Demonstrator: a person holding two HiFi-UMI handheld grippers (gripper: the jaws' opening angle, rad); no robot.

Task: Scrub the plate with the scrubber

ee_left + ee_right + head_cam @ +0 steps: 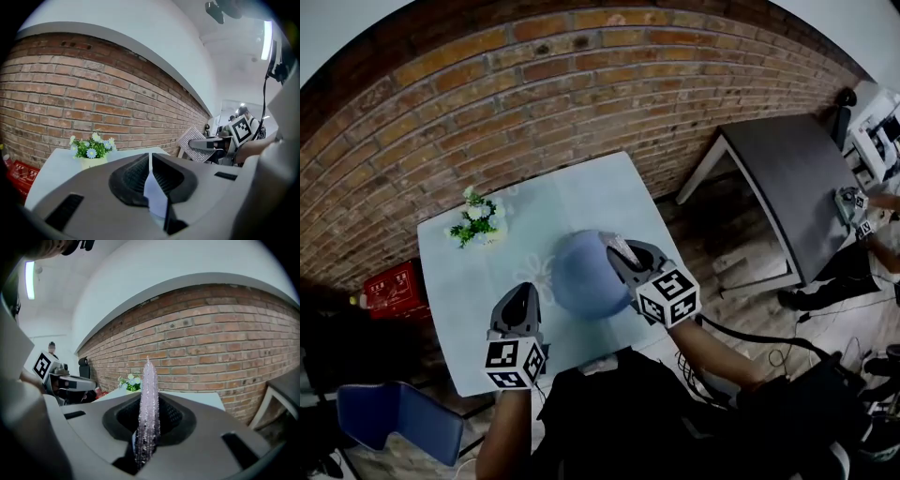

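My right gripper (622, 255) is clamped on the scrubber (149, 394). The pad stands edge-on and upright between the jaws, pale pink and bristly, and pokes out past their tips. My left gripper (523, 292) has its jaws drawn together and holds nothing. A pale blue sliver shows in the narrow slot behind the tips, and it may only be the table seen through the gap.

The blue plate (581, 277) lies flat on the light table (581, 192), between my two grippers. From the head view, the scrubber end of my right gripper sits over the plate's upper right edge. My left gripper is just beside the plate's left rim, apart from it.

A small pot of white and blue flowers (476, 220) stands near the table's far left corner, close to the brick wall (534, 84).
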